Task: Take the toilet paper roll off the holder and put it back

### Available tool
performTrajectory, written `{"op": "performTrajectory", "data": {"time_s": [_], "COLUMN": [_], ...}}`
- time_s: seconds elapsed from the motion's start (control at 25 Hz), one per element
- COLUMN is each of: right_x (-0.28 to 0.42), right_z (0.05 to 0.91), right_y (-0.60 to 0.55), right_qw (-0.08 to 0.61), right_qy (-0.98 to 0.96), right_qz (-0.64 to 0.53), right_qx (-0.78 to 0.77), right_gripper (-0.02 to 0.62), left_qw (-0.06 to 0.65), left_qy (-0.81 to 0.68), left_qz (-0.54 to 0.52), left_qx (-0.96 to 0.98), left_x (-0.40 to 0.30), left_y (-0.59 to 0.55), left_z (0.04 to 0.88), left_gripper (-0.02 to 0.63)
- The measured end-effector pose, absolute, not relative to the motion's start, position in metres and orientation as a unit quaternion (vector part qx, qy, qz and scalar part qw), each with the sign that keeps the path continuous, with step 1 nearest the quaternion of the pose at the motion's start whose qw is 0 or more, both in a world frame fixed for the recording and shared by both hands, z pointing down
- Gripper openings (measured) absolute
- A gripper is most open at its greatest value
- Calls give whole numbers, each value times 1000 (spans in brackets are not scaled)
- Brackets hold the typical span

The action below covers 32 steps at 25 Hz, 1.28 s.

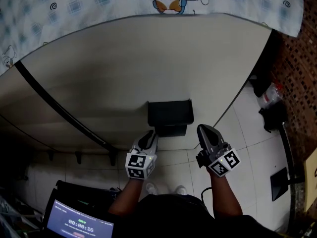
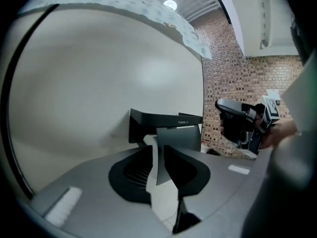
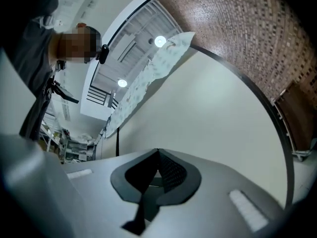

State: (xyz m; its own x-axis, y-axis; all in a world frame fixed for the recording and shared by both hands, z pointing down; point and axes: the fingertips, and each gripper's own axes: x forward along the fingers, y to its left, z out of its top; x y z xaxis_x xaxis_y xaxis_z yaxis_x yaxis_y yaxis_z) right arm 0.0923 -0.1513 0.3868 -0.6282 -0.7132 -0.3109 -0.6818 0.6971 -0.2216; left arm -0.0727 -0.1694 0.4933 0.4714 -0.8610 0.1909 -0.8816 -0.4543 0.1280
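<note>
The black toilet paper holder [image 1: 170, 115] is fixed to the beige wall, and in the left gripper view it [image 2: 166, 119] stands straight ahead. I cannot make out the roll itself; a small white patch [image 2: 149, 141] shows beside the holder's front plate [image 2: 181, 137]. My left gripper [image 1: 150, 137] is at the holder's lower left corner, its jaws a narrow gap apart. The plate's edge shows through that gap, and I cannot tell if it is touched. My right gripper [image 1: 204, 131] hangs just right of the holder, also seen as the right gripper [image 2: 237, 125], jaws shut on nothing.
A patterned cloth [image 1: 99, 4] drapes over the wall's top and a black strip [image 1: 59, 110] runs down it. Brick wall [image 1: 299, 78] and dark bags [image 1: 271, 114] are at the right on the white tiled floor [image 1: 247, 133]. A lit screen [image 1: 79, 225] sits low left.
</note>
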Motion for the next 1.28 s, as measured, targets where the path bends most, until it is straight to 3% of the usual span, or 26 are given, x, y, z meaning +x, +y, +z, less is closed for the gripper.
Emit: {"op": "performTrajectory", "data": {"time_s": [0.08, 0.16, 0.6, 1.28], "right_x": [95, 98, 73, 56], "right_z": [384, 381, 372, 356], "right_y": [-152, -152, -150, -142], "right_qw": [179, 163, 69, 51], "right_qy": [895, 886, 857, 850], "right_qz": [-27, -6, 53, 99], "right_qx": [-407, -433, -508, -514], "right_gripper": [5, 5, 5, 5], "left_qw": [99, 92, 8, -26], "left_qy": [-534, -545, -581, -591], "left_qz": [47, 42, -11, -46], "left_qx": [839, 832, 814, 805], "left_x": [-81, -86, -96, -105], "left_y": [-165, -158, -142, -143], "left_z": [491, 486, 410, 368], "left_gripper": [77, 17, 17, 17]}}
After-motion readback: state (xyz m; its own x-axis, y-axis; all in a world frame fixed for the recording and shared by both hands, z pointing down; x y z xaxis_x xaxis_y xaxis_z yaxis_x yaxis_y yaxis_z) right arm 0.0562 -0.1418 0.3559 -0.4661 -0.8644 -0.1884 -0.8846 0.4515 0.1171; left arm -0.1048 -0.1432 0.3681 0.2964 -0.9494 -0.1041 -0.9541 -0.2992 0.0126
